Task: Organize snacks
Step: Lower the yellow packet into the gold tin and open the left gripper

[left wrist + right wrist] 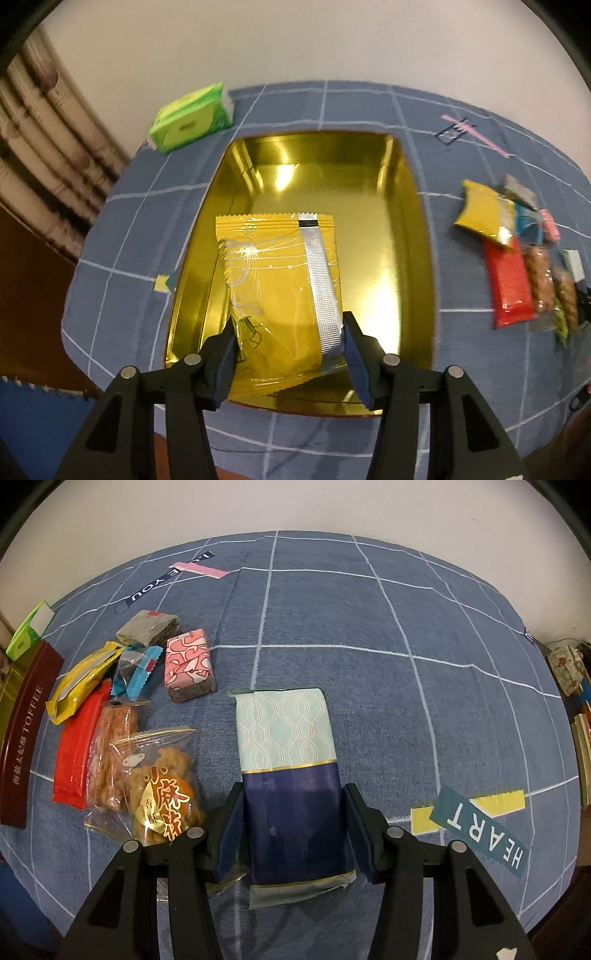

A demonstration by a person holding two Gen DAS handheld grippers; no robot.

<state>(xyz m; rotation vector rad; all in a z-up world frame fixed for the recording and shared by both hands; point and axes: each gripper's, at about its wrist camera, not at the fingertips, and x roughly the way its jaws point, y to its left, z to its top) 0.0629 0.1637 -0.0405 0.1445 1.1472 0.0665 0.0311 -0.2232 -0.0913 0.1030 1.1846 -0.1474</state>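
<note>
a: where are you with the snacks?

b: early, by my read. the gold tin [406, 229] sits open on the blue checked cloth [369, 664] and looks bare inside. your left gripper [290, 354] is clenched on a yellow packet [273, 273], pads pressing both of its edges, and the packet hangs over the tin's opening, not yet set down. so 0 snacks are in, as far as the left wrist view shows.

a: and the right?

b: your right gripper [293, 830] straddles a mint and navy packet [291, 775] that lies flat on the cloth. the left finger [231, 834] is against the packet's edge; the other looks just beside it, and you cannot tell from this view whether the grip is truly closed.

a: what is left?

b: the pile beside the tin: a red packet [77, 753], a second yellow packet [79, 685], a blue-edged clear wrapper [138, 672], a pink patterned block [189, 666], a grey wrapped block [147, 629], and 2 clear bags of fried twists [162, 786]. that makes 7 loose, plus the 2 at your grippers.

a: surroundings?

b: soft cloth with white grid lines and printed word patches. the tin's maroon lid [26, 738], lettered toffee, lies at the cloth's left edge in the right wrist view. a green tissue pack [192, 118] sits at the far corner near the tin. pale wall behind; stacked clutter off the right edge, too small to name.
</note>
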